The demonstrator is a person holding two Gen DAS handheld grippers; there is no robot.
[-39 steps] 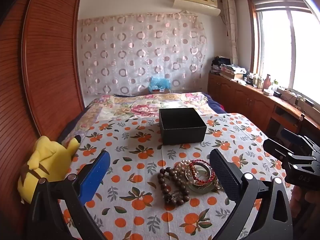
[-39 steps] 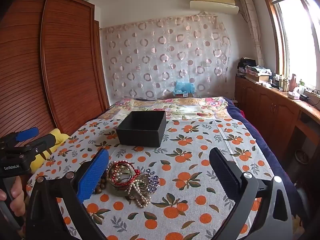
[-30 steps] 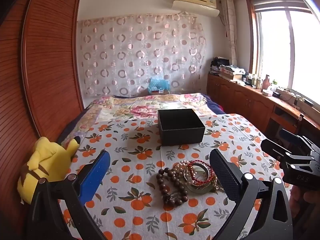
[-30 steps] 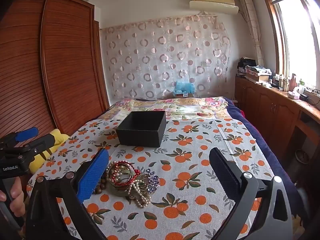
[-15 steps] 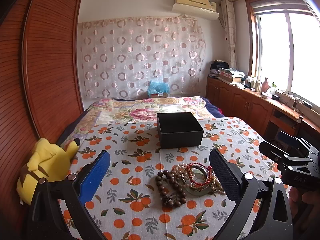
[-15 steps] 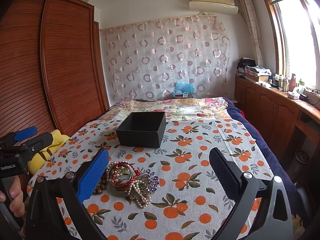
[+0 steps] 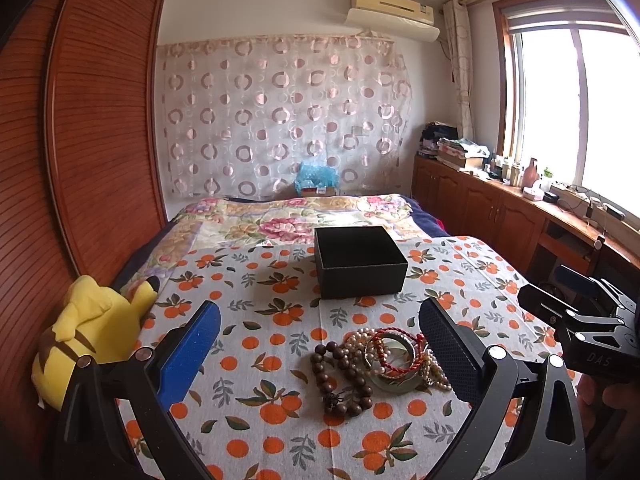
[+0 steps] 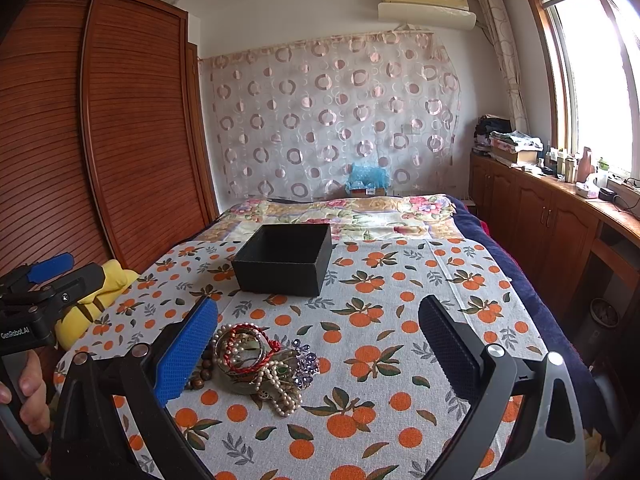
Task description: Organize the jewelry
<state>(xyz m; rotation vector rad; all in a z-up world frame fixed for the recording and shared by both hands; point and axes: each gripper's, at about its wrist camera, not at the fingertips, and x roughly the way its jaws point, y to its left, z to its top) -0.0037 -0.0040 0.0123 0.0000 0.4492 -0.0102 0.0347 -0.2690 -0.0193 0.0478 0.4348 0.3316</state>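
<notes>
A heap of jewelry [image 7: 380, 364] lies on the orange-print cloth: dark wooden beads [image 7: 340, 380], a pearl string, a red cord bracelet [image 7: 394, 350] and a green bangle. It also shows in the right wrist view [image 8: 260, 364], with a purple crystal piece [image 8: 306, 362]. An open, empty black box [image 7: 358, 260] stands beyond the heap, and it shows in the right wrist view too [image 8: 284, 260]. My left gripper [image 7: 320, 344] is open and empty, above the cloth with the heap between its fingers toward the right one. My right gripper [image 8: 318, 344] is open and empty, with the heap near its left finger.
A yellow plush toy [image 7: 88, 332] lies at the cloth's left edge beside a wooden wardrobe [image 7: 92, 140]. A floral quilt [image 7: 288, 216] covers the bed beyond the box. Wooden cabinets [image 8: 552, 216] with clutter run under the window on the right.
The left wrist view has tilted up a little, so the box and the heap sit slightly lower and nearer. The right gripper has hardly moved. Both stay open.
</notes>
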